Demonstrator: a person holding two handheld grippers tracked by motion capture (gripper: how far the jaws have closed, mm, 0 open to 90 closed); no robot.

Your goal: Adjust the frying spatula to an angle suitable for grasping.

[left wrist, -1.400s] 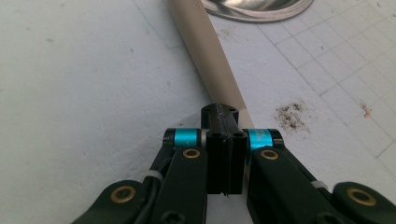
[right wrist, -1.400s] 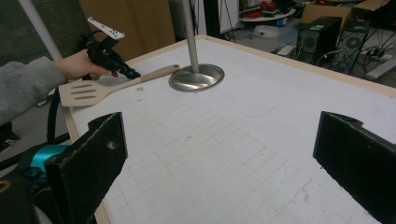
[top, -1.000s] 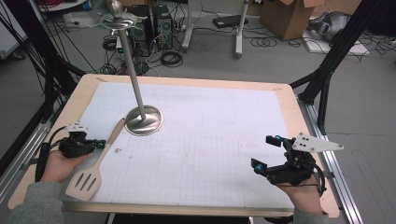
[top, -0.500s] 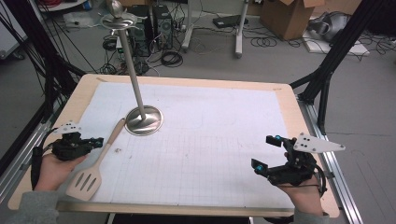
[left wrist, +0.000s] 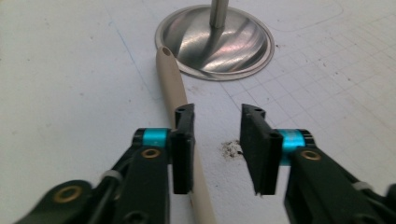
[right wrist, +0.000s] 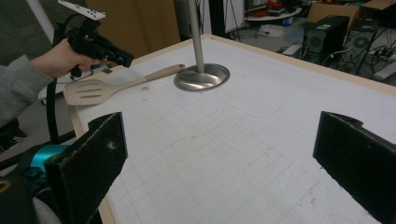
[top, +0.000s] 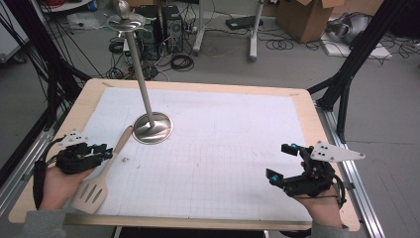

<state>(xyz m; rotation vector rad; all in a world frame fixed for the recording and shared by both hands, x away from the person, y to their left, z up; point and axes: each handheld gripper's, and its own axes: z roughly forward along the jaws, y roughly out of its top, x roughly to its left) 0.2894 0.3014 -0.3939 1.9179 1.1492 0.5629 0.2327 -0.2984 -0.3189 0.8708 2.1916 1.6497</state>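
My left gripper point(top: 101, 150) low over the spatula point(top: 99, 177) handle, jaws just parted, nothing gripped, right gripper point(top: 282, 163) wide, spatula beige, slotted, flat.

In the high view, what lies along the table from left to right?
Left gripper, jaws open → beige slotted spatula → steel round-based stand → right gripper, jaws open.

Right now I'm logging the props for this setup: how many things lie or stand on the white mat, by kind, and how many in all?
Slotted spatula: 1, beige, lying at the mat's left edge.
Metal stand with a round base: 1, upright pole.
Total: 2.
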